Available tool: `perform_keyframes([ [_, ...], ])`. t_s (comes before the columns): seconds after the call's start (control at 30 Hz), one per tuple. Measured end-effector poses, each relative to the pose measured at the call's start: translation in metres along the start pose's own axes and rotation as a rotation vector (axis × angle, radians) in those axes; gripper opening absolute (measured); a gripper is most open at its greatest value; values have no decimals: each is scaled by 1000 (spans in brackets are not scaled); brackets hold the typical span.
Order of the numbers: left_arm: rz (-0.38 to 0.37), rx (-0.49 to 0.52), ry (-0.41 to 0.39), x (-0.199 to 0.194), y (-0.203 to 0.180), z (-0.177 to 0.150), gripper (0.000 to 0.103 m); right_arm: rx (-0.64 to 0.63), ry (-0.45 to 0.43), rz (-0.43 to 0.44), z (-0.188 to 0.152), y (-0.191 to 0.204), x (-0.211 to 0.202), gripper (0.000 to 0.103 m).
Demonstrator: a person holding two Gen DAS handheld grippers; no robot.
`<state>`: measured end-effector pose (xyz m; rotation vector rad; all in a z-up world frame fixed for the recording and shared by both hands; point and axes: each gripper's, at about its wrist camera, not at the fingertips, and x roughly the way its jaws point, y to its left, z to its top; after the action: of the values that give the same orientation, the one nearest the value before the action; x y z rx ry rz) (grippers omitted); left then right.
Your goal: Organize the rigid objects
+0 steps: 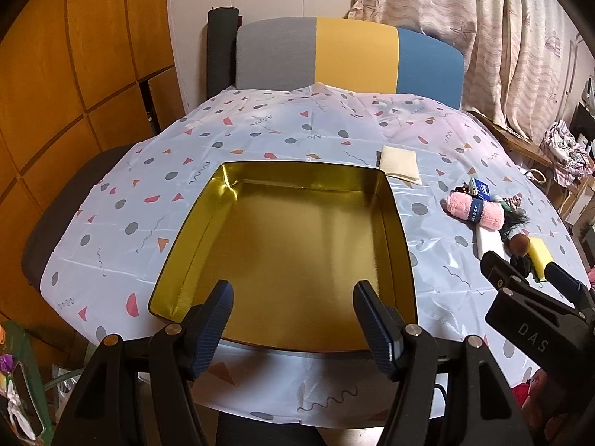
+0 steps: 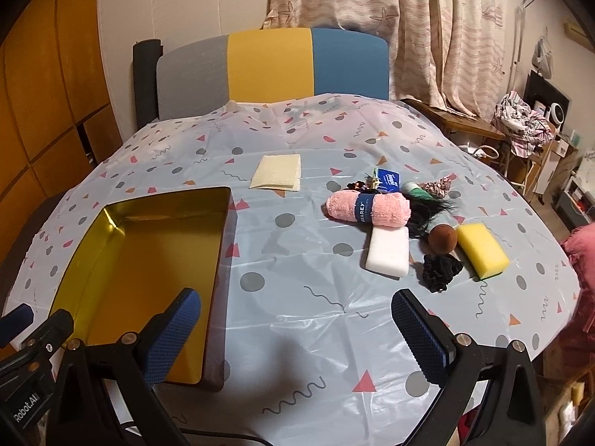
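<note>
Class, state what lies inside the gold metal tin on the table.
Nothing: the gold metal tin shows only its bare shiny floor and walls. The left tool hides part of its near edge.

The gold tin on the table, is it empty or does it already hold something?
Empty. The gold tin shows only its bare shiny floor in both views; the items still lie outside it on the tablecloth.

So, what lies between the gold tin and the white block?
Only bare patterned tablecloth lies between the gold tin and the white block, as the right wrist view shows.
</note>
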<state>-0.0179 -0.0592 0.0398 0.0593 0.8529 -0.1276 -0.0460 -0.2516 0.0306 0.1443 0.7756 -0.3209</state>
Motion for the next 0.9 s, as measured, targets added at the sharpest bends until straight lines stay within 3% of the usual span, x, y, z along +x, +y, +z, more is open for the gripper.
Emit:
perform_keyframes([
  [0.9,4,-1,23,6,0,-2,68,1,19,8,-2,0,7,103],
])
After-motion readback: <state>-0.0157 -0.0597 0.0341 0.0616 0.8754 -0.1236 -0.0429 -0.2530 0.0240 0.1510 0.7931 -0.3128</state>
